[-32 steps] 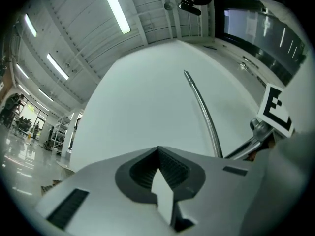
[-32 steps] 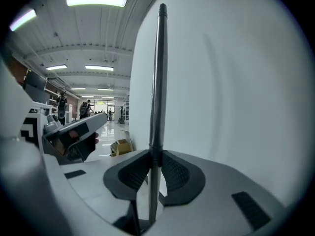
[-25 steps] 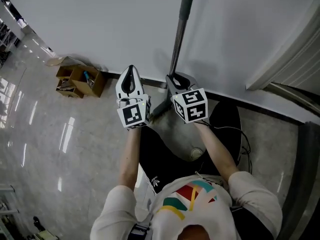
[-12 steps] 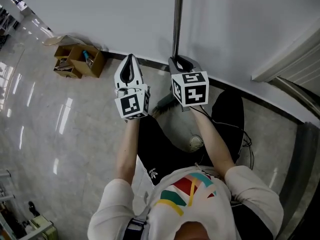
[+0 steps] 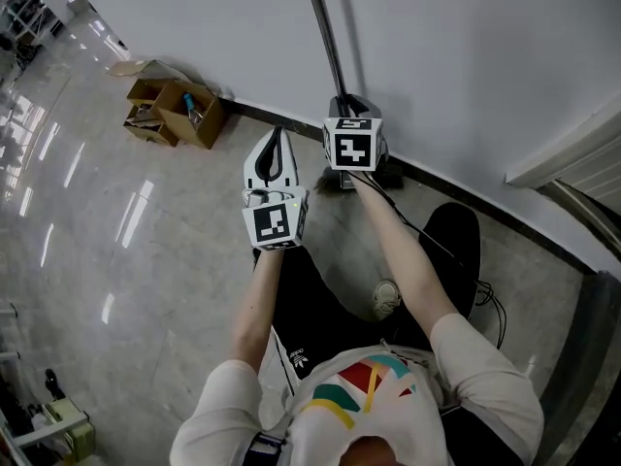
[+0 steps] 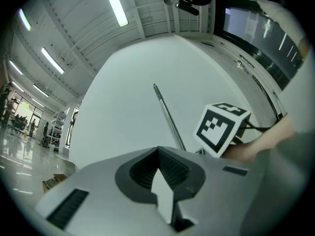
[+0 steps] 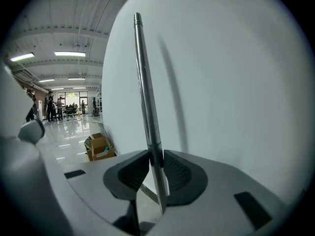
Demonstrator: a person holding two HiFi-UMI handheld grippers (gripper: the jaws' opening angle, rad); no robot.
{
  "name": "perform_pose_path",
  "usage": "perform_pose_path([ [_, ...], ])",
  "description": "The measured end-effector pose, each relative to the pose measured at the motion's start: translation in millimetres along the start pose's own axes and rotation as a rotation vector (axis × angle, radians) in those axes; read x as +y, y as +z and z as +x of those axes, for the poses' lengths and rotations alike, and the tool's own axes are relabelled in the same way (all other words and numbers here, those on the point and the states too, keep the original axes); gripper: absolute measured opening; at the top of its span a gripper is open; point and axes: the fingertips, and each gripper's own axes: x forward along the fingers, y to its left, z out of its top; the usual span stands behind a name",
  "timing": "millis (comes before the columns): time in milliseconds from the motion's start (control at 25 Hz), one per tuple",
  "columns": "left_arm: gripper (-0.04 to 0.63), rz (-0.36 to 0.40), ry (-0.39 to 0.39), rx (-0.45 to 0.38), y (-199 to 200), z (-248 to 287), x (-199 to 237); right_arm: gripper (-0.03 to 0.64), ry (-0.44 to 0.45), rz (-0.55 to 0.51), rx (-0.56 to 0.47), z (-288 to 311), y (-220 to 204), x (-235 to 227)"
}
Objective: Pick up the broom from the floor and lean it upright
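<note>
The broom stands upright against the white wall, its grey metal handle [image 5: 325,32] rising out of the head view's top edge. My right gripper [image 5: 347,105] is shut on the handle [image 7: 145,82], and its ribbed pads [image 7: 134,173] press on the pole from both sides. The broom's lower end is mostly hidden behind that gripper's marker cube [image 5: 351,146]. My left gripper [image 5: 278,136] hangs to the left of the pole and nearer to me, shut with nothing in it. From the left gripper [image 6: 160,163] view, the handle [image 6: 169,117] and the right gripper's cube [image 6: 221,129] show ahead.
Open cardboard boxes [image 5: 175,110] sit at the wall's foot to the left, also in the right gripper view as boxes [image 7: 101,147]. A black mat [image 5: 456,250] with a cable lies on the floor to the right. A dark skirting board [image 5: 272,115] runs along the wall.
My right gripper has moved towards the wall with the handle, and the pole's top now tips left instead of right. My left gripper has dropped back, nearer to me.
</note>
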Motion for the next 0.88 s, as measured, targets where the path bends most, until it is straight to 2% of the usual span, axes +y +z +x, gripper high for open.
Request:
perform_pose_path([
  [280, 0.044, 0.021, 0.012, -0.003, 4.1, -6.6, 13.8, 0.086, 0.015, 0.09, 0.012, 35.6, 3.2, -12.9],
  [600, 0.044, 0.013, 0.01, 0.0, -1.1, -6.7, 12.2, 0.087, 0.025, 0.045, 0.002, 44.8, 2.6, -15.8],
  [640, 0.044, 0.015, 0.007, -0.005, 0.3, -6.4, 11.0, 0.097, 0.025, 0.038, -0.002, 44.6, 3.8, -15.5],
  [760, 0.044, 0.017, 0.001, -0.007, 2.2, -5.8, 10.0, 0.184, 0.017, 0.012, -0.017, 43.7, 6.0, -17.9],
  [880, 0.044, 0.01, 0.007, -0.004, 1.2, -6.2, 11.3, 0.189, 0.008, 0.012, -0.022, 40.6, 4.0, -23.9],
])
